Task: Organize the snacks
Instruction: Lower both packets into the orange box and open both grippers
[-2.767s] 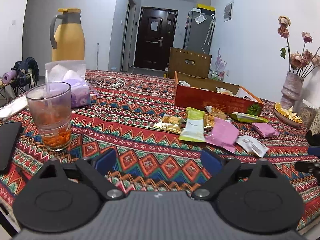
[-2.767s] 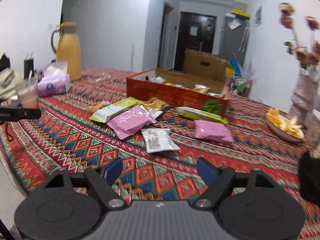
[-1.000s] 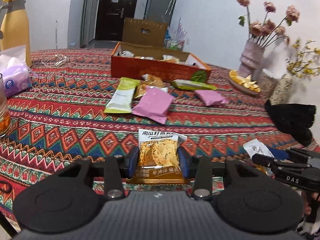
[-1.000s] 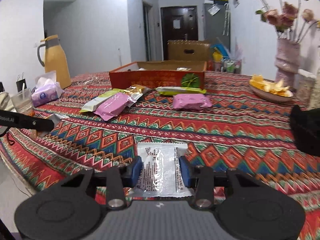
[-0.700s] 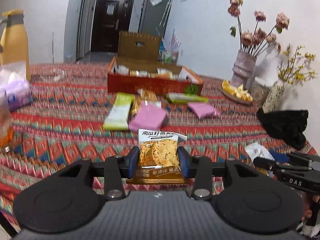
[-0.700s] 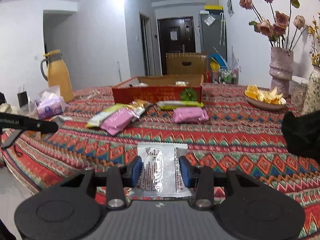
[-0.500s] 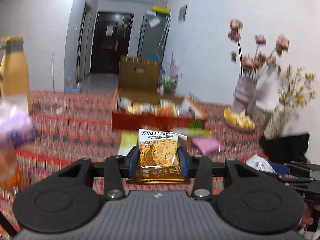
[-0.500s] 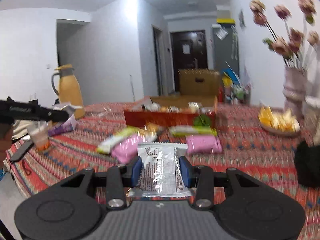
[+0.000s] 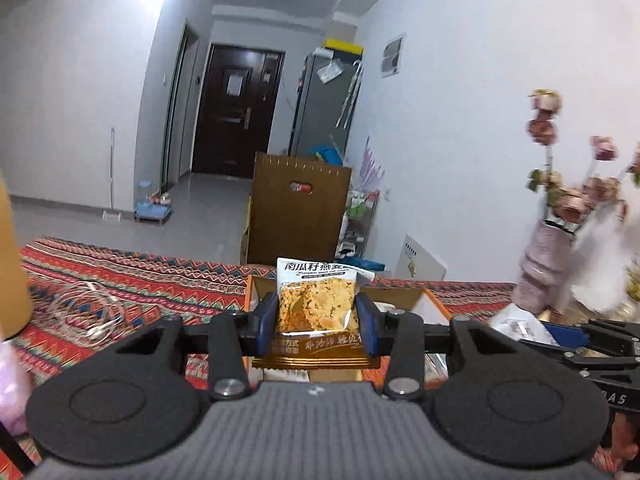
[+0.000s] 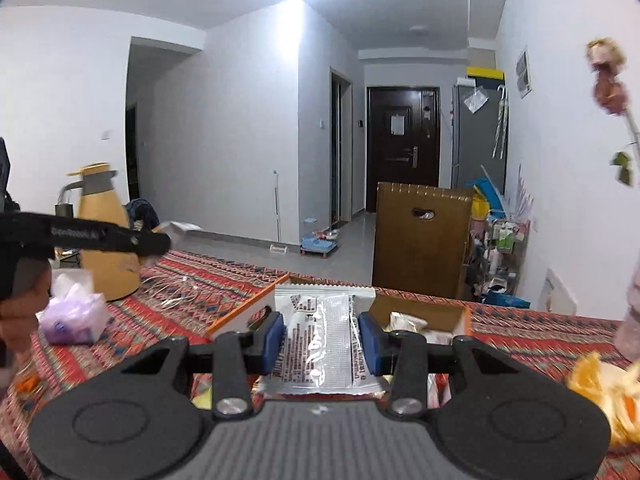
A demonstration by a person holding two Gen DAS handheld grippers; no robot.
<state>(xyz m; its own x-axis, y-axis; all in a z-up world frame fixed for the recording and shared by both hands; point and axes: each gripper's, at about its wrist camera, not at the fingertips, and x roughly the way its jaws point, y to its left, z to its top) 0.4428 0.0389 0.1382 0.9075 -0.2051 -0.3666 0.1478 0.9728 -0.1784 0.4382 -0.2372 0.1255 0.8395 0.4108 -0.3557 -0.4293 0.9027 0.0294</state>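
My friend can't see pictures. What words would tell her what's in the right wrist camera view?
The right gripper is shut on a clear silvery snack packet with dark print, held up in front of an open orange cardboard box with snacks inside, on a red patterned tablecloth. A yellow jug stands at left, and the left gripper reaches in.

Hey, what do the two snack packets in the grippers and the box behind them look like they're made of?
Cracker packet: glossy plastic film, printed, with a gold foil-like bottom edge.
Silver packet: shiny, crinkled plastic or foil film, part of it see-through.
Box: likely cardboard, with matte brown inner walls and an orange outer edge.
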